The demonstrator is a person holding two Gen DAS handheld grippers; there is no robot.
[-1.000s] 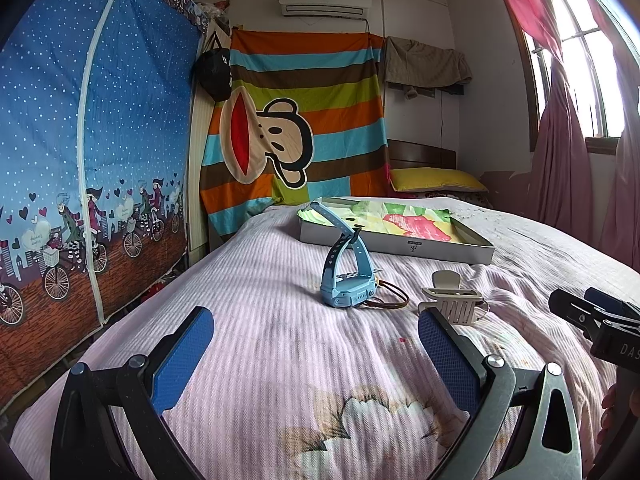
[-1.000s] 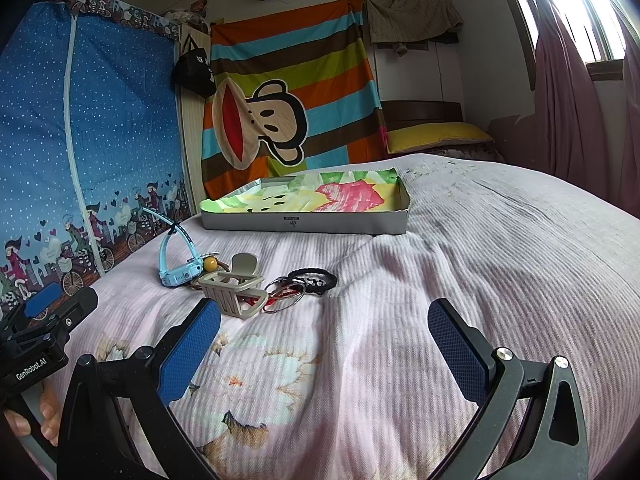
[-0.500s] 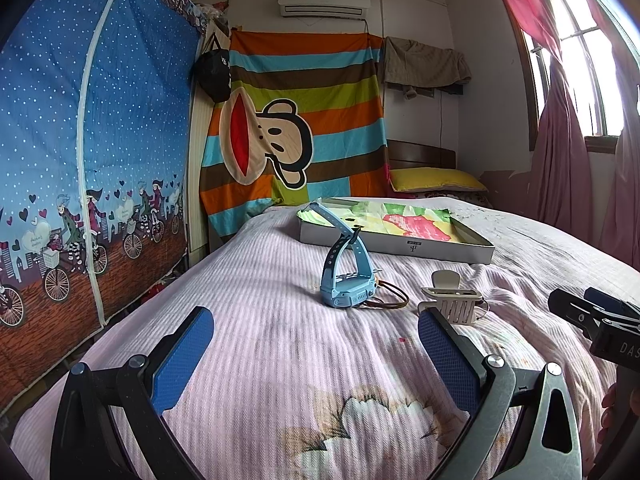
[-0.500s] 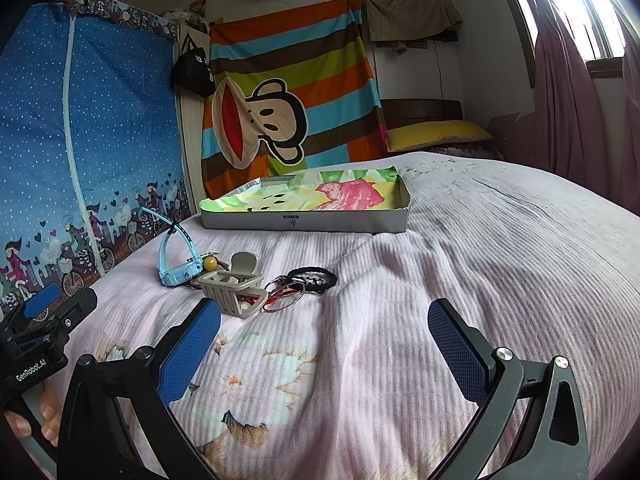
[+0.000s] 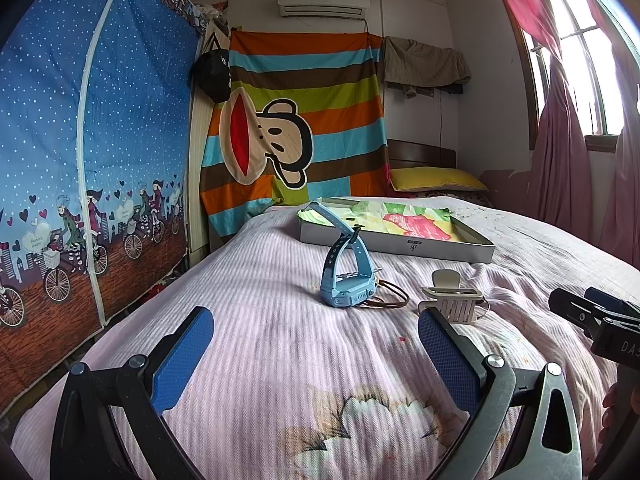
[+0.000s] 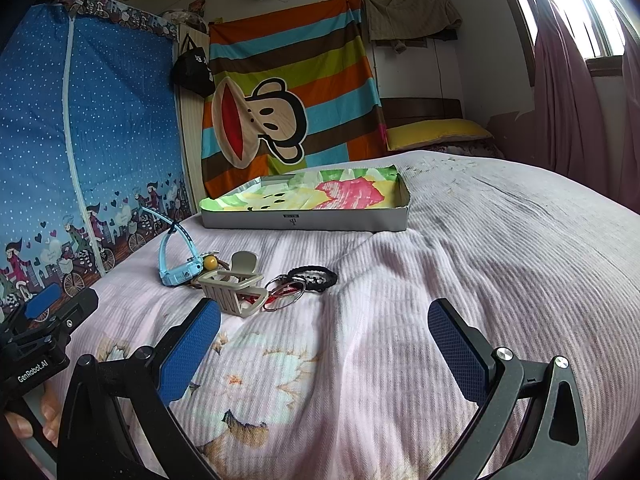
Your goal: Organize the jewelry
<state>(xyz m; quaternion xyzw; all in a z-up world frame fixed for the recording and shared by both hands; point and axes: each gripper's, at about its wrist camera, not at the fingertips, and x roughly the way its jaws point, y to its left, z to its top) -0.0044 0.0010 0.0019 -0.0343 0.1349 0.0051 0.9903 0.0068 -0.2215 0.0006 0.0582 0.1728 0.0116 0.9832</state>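
Two spread grippers, watch point(image 5: 347, 280) before tray point(image 5: 400, 242)

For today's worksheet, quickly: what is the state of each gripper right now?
Left gripper: open, holding nothing, above the bedspread.
Right gripper: open, holding nothing.

Both wrist cams low, prob. sharing bed point(image 5: 280, 332)

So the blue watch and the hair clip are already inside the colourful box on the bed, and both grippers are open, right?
Not quite. The blue watch and the hair clip are not inside the colourful box; they lie on the bed in front of it, as the right wrist view shows. The rest holds: the left gripper and right gripper are both open.
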